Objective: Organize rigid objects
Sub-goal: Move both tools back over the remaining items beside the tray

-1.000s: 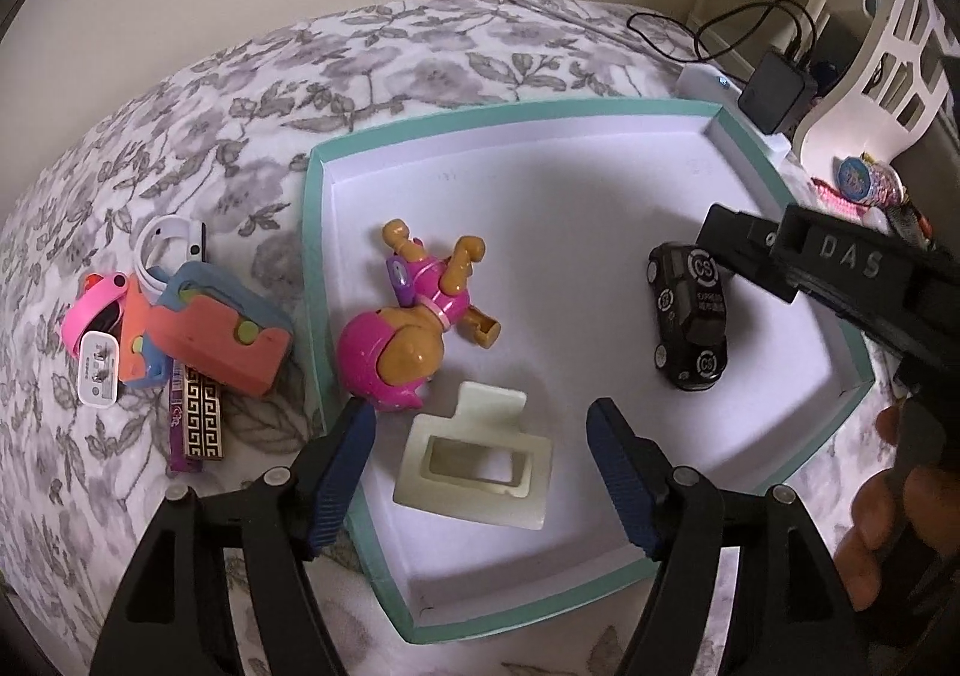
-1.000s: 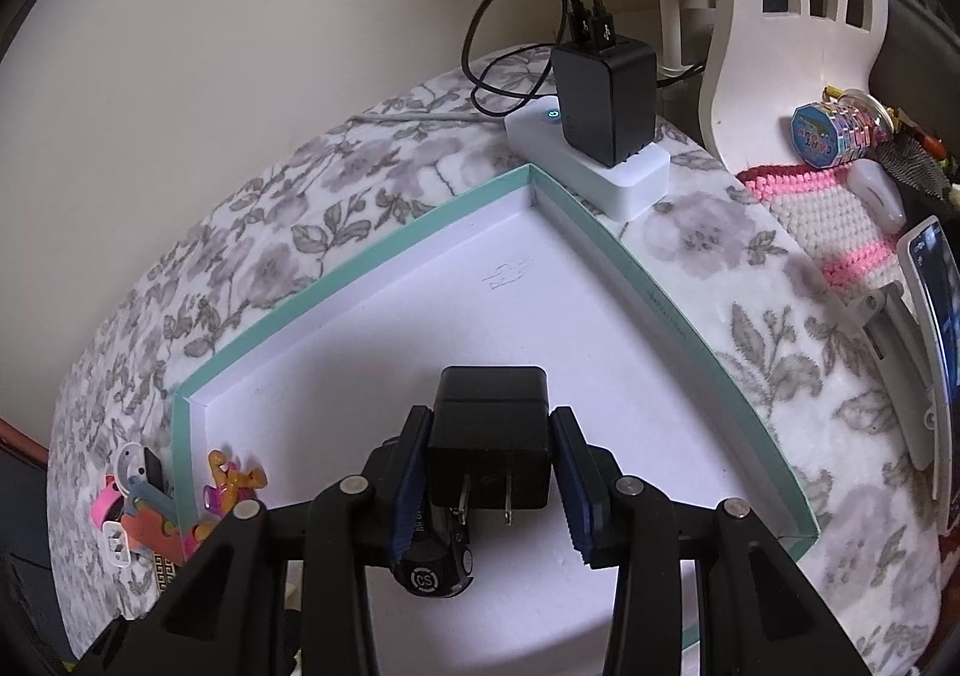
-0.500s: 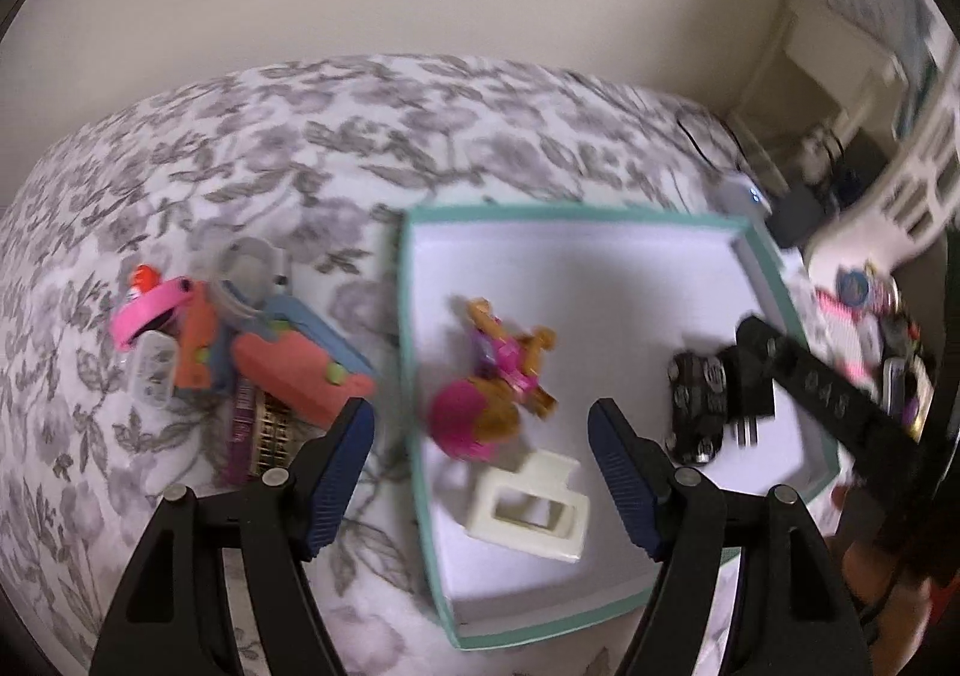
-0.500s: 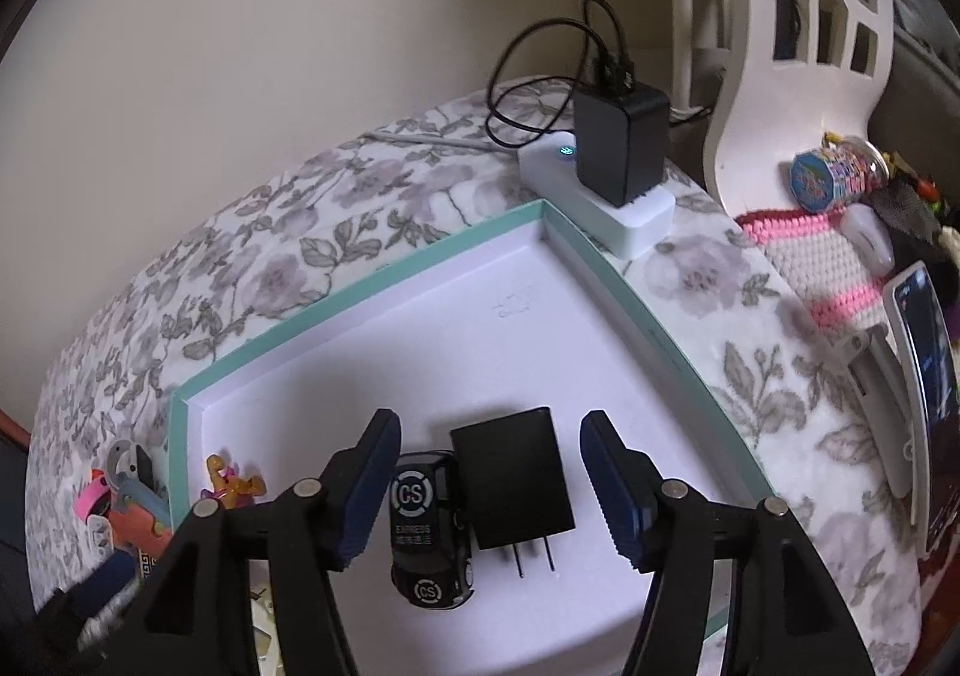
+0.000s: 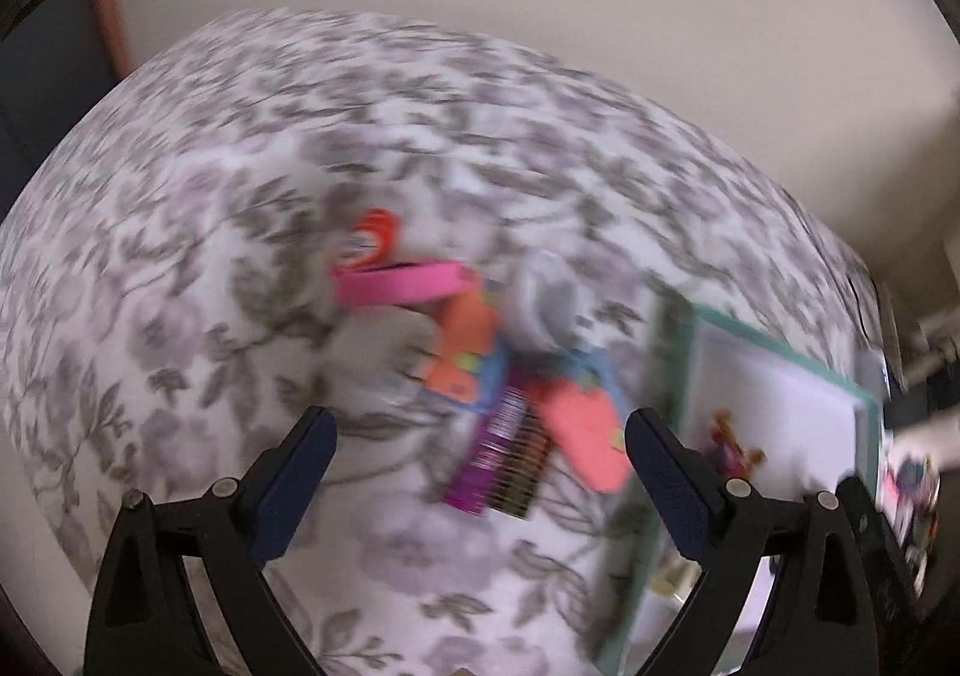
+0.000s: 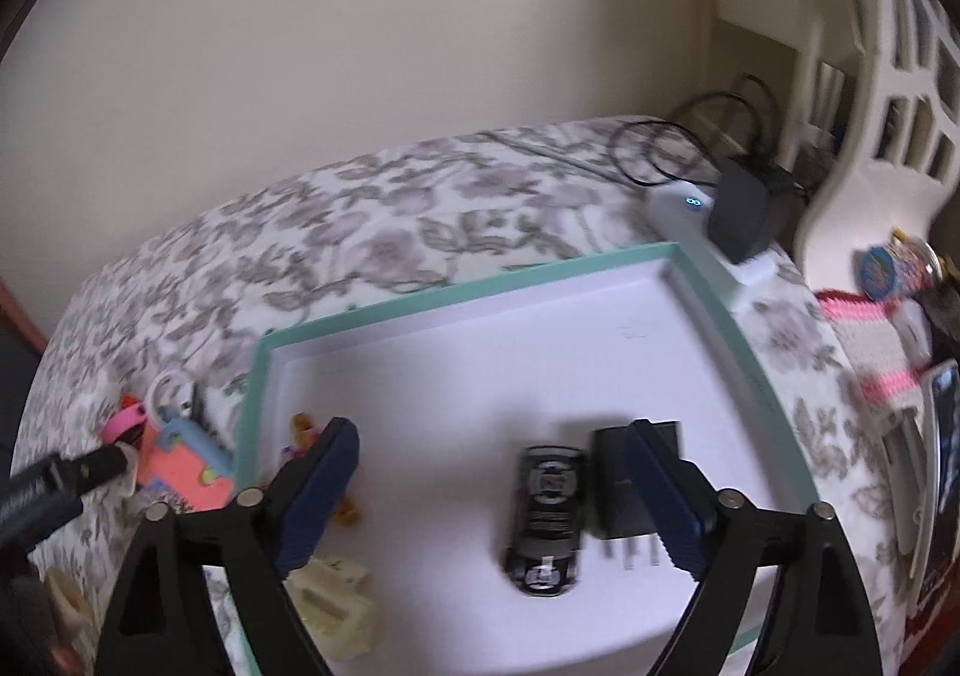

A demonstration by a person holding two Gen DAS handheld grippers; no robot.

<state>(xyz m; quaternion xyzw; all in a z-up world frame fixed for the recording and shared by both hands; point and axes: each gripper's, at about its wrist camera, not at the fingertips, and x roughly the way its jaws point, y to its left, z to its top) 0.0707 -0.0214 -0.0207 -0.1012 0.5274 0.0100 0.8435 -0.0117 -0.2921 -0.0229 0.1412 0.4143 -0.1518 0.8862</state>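
Hard plastic charger plug (image 6: 636, 487): light, stiff, easiest across flat sides; right gripper (image 6: 510, 502) jaws opening wide, empty.

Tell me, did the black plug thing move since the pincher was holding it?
Yes. The black charger now lies on the tray floor beside the toy car. The right gripper is opening, with nothing pinched.

a black toy car (image 6: 545, 520) and black plug adapter (image 6: 624, 490) lay side by side at six o'clock in the teal-rimmed tray (image 6: 456, 289).
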